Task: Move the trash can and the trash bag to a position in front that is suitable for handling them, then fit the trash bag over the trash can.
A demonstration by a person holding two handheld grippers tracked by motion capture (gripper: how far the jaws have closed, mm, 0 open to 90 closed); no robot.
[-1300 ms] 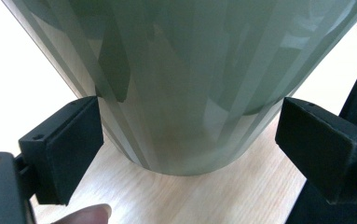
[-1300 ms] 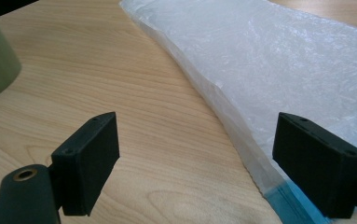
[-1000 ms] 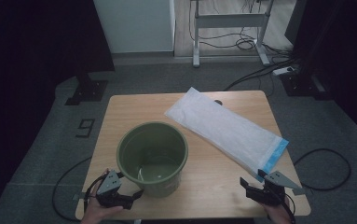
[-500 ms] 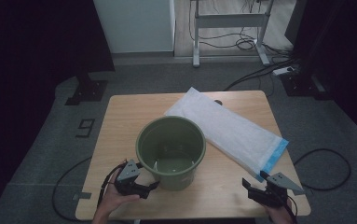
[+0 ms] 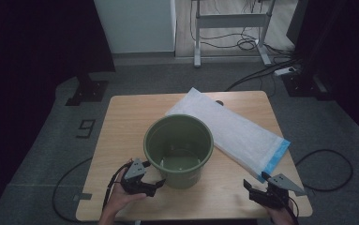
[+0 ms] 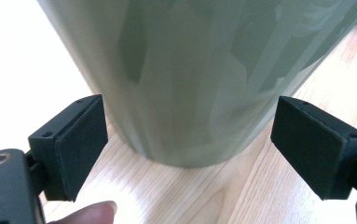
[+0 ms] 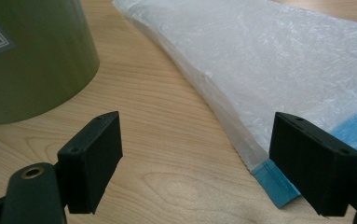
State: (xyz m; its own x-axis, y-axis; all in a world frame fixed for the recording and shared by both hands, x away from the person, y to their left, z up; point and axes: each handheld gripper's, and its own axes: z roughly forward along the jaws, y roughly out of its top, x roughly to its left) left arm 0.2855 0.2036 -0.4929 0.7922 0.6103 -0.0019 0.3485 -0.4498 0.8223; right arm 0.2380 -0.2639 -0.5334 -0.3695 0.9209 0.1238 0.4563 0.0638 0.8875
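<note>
My left fingers (image 6: 80,144) stand wide apart at the foot of the green bucket (image 5: 178,149), and my right gripper's (image 7: 213,163) hang just as open over bare table (image 5: 121,136) beside the plastic bag (image 5: 233,131).

Starting at my left gripper (image 5: 156,183): the bucket (image 6: 190,79) stands upright between the two pads, close in front, its wall bulging toward me, yet neither pad touches it, so I judge nothing is gripped so far. It is a plain olive tub, smooth-sided, narrowing toward its base and empty inside. Beyond its far right side lies the bag (image 7: 283,65), flat and crinkled, milky white with a blue strip at the end nearest my right gripper (image 5: 257,191). That end sits just ahead of my right-hand pad, untouched. By my reading, fitting the bag into the bucket is all yet to do.
</note>
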